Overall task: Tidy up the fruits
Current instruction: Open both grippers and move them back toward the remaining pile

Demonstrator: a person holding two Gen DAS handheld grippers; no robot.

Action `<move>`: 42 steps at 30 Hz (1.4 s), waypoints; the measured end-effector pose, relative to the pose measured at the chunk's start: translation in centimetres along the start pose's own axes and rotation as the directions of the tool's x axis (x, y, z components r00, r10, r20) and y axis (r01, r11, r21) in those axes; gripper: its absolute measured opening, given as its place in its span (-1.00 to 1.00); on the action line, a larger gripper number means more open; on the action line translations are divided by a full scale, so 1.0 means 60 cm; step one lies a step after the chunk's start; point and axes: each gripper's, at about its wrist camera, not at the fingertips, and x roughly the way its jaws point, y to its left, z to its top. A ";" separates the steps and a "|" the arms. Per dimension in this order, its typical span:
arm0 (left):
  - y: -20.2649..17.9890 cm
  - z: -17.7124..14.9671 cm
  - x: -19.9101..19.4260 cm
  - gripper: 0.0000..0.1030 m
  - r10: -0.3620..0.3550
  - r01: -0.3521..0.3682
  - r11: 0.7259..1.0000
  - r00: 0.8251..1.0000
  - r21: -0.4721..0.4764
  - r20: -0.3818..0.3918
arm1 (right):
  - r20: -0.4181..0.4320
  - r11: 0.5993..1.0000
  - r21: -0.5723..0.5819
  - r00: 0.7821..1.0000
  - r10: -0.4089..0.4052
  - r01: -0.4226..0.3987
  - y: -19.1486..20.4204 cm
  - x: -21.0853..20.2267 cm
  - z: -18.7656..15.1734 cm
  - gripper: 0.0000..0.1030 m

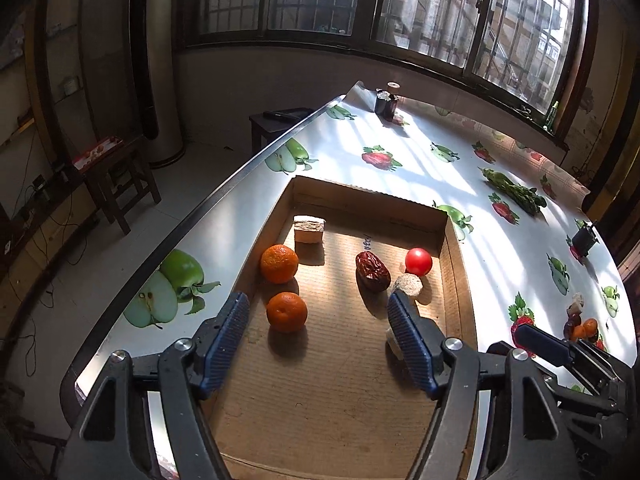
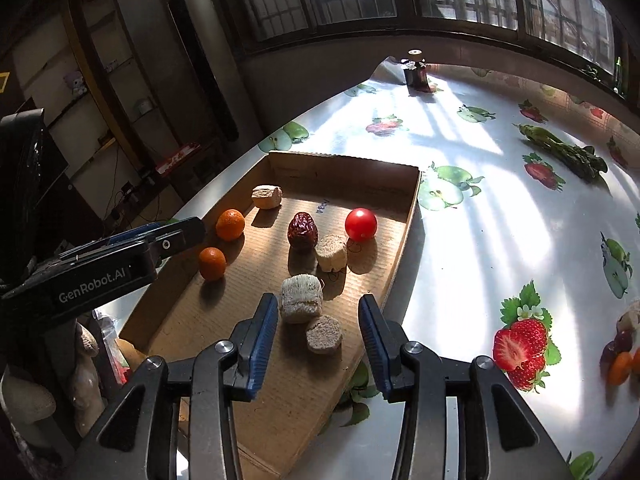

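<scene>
A shallow cardboard tray [image 1: 456,256] [image 2: 404,236] lies on the table. In it are two oranges [image 1: 279,263] [image 1: 287,312], a red date [image 1: 373,271] [image 2: 303,230], a red tomato [image 1: 418,261] [image 2: 361,224] and several pale loofah chunks [image 2: 301,304] [image 2: 324,334]. My left gripper [image 1: 318,340] is open and empty above the tray, the near orange just beyond its fingers. My right gripper [image 2: 318,340] is open and empty, with two loofah chunks between its fingers. A small pile of fruit [image 2: 620,360] [image 1: 582,326] lies on the table to the right.
The table has a fruit-print cloth [image 1: 400,152]. A green vegetable bunch [image 2: 560,150] lies far right. A dark bottle [image 1: 387,102] stands at the far corner, a small dark object [image 1: 585,238] at the right. The table's left edge [image 1: 224,196] drops to the floor, with stools beyond.
</scene>
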 end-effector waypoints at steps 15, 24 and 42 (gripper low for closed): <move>-0.137 -0.059 -0.079 0.57 -0.008 -0.013 0.974 0.996 0.227 0.091 | 0.112 0.946 0.317 0.987 -0.117 0.076 -0.142 -0.144 -0.094 0.12; -0.159 -0.067 -0.087 0.57 -0.004 -0.017 0.970 0.996 0.244 0.087 | 0.126 0.948 0.313 0.987 -0.101 0.057 -0.147 -0.156 -0.110 0.17; -0.199 -0.073 -0.065 0.57 -0.017 0.003 0.958 0.999 0.288 0.047 | 0.122 0.926 0.374 0.987 -0.100 0.048 -0.198 -0.161 -0.127 0.17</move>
